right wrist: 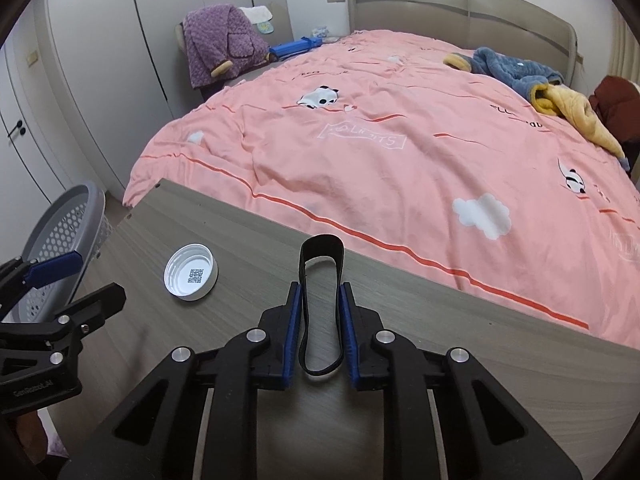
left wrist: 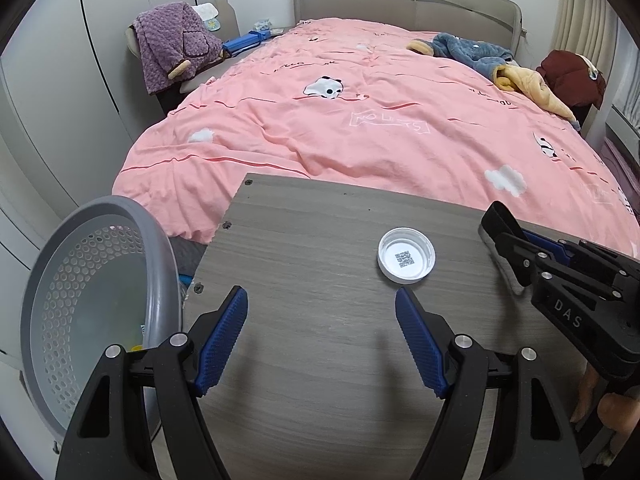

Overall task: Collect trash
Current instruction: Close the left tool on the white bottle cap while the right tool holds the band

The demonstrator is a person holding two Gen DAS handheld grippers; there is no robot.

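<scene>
A black band loop (right wrist: 321, 241) stands on the grey wood tabletop (right wrist: 460, 344), and my right gripper (right wrist: 321, 287) is shut on it, blue pads pressing both sides. In the left wrist view the same loop (left wrist: 495, 213) sticks out of the right gripper (left wrist: 509, 237) at the table's right edge. A white bottle cap (left wrist: 406, 255) lies open side up, a code printed inside, just beyond my left gripper's right fingertip. The left gripper (left wrist: 322, 297) hovers open over the tabletop (left wrist: 304, 240) with nothing between its pads. From the right wrist, the cap (right wrist: 191, 266) lies left of the loop.
A grey perforated basket (left wrist: 120, 205) stands off the table's left edge, also seen as the basket (right wrist: 80, 192) from the right wrist. Behind the table is a bed with a pink duvet (left wrist: 360, 128) and clothes on it. White wardrobes (left wrist: 60, 80) line the left.
</scene>
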